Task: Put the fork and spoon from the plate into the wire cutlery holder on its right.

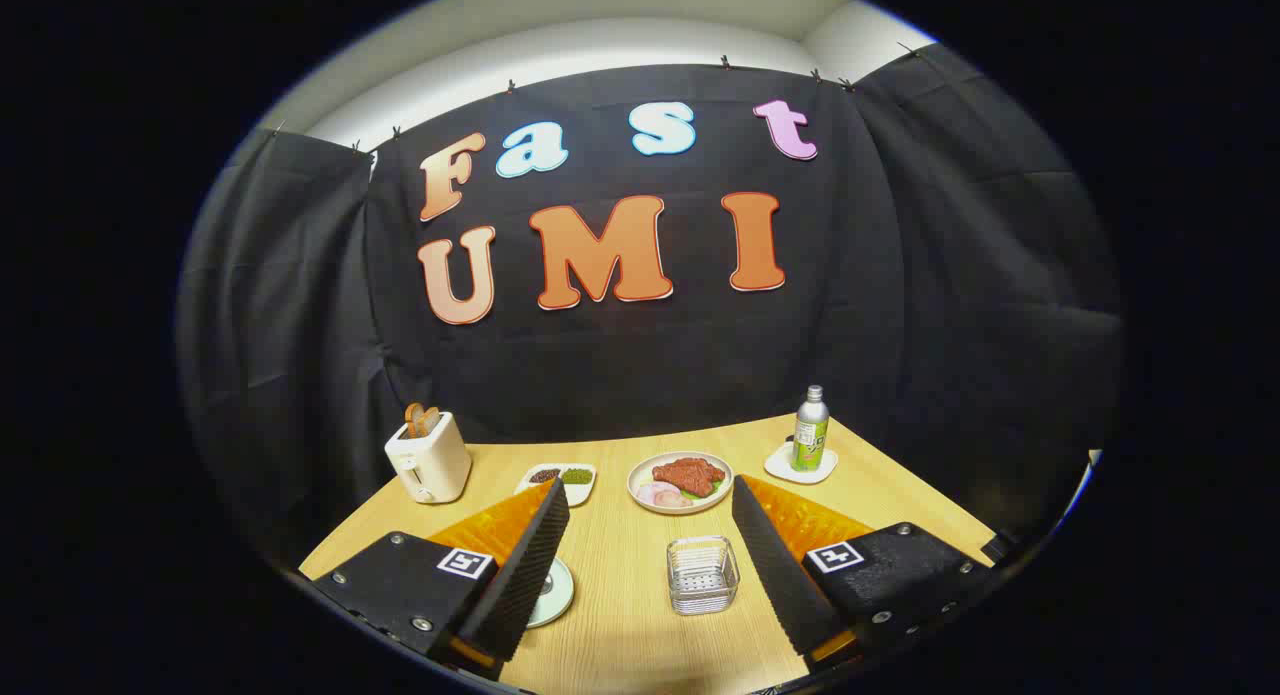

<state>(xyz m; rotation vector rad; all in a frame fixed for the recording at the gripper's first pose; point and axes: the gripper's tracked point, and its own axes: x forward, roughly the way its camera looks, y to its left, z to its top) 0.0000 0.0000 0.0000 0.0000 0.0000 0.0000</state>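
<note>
wire cutlery holder, a small square basket of thin metal mesh, sits on the pale wood-grain table between the ribbed fingers of the gripper, which are spread wide and hold nothing. a round plate lies half hidden behind the left finger; fork and spoon can't be made out. beyond are a plate of food, a two-part dish, a cream toaster and a metal bottle, its label too small to read.

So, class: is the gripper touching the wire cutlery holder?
Apart. The gripper view shows the wire cutlery holder standing on bare table between the open gripper fingers, with wood visible on both sides.
</note>
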